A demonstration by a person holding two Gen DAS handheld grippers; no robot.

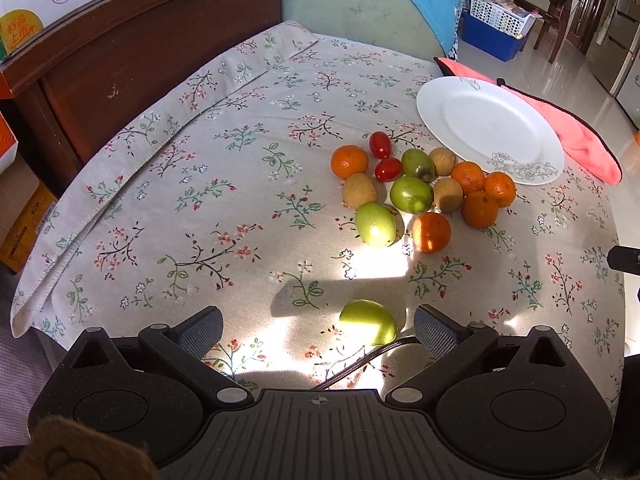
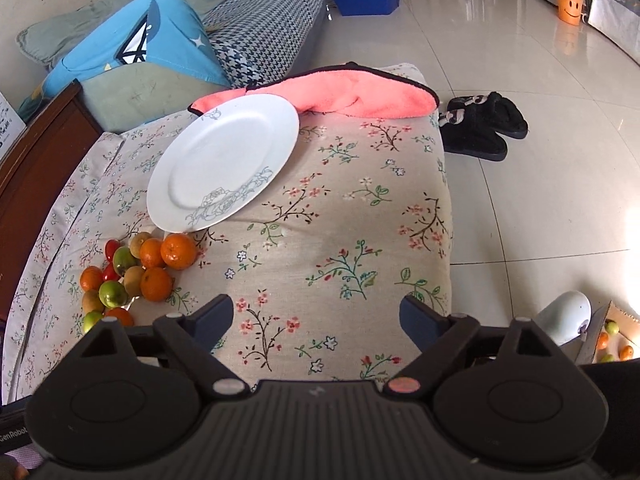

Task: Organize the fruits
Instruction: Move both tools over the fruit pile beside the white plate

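Observation:
A pile of fruit (image 1: 424, 188) lies on the floral cloth: several oranges, green fruits, tan fruits and two red tomatoes. It also shows in the right wrist view (image 2: 136, 272) at the left. A white plate (image 1: 488, 128) (image 2: 224, 160) lies empty just beyond the pile. One lone green fruit (image 1: 368, 322) lies apart, between the fingers of my left gripper (image 1: 318, 326), nearer the right finger. The left gripper is open. My right gripper (image 2: 316, 316) is open and empty above bare cloth, to the right of the pile.
A pink towel (image 1: 580, 136) (image 2: 360, 92) lies behind the plate at the table edge. A wooden headboard (image 1: 120, 60) stands at the left. Black slippers (image 2: 480, 124) lie on the tiled floor. A cable (image 1: 360, 360) runs under the left gripper.

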